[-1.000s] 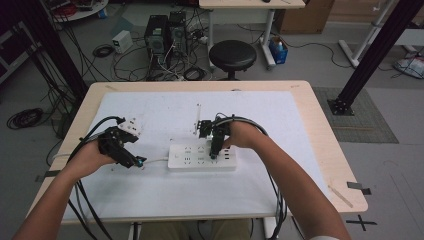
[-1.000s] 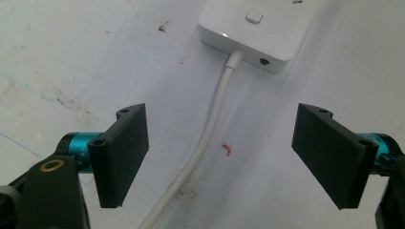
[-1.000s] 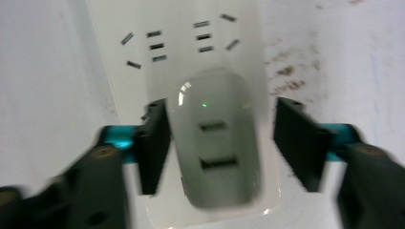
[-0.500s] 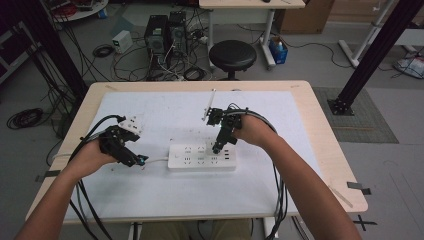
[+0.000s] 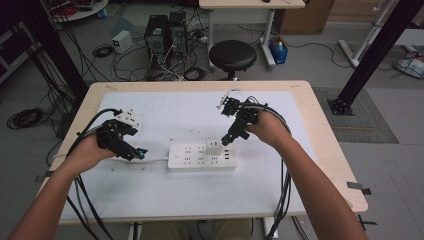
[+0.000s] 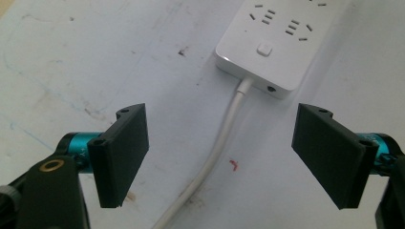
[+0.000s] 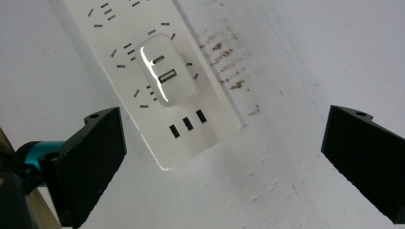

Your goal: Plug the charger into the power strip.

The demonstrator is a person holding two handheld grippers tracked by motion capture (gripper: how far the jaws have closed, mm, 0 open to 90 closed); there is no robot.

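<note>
High view, done: small white plastic USB charger cube (image 5: 214, 146) seated in long white power strip (image 5: 202, 156).
Right gripper (image 7: 224, 157): jaws just opened wide, empty.
Left gripper (image 6: 222, 152): jaws spread, straddling white cable (image 6: 217, 152) untouched.
Left: nothing evident.

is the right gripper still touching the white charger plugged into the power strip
Apart. The right gripper view shows the right gripper with fingers wide, just opened, and the charger seated in the power strip beyond them.

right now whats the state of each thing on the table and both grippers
power strip: flat on the table, cord attached at its left end
charger: plugged into the power strip, upright, nothing gripping it
cord: lies loose on the table, passing between the left gripper's jaws, untouched
left gripper: open, empty
right gripper: jaws just been opening, now open and empty, above the charger
</note>
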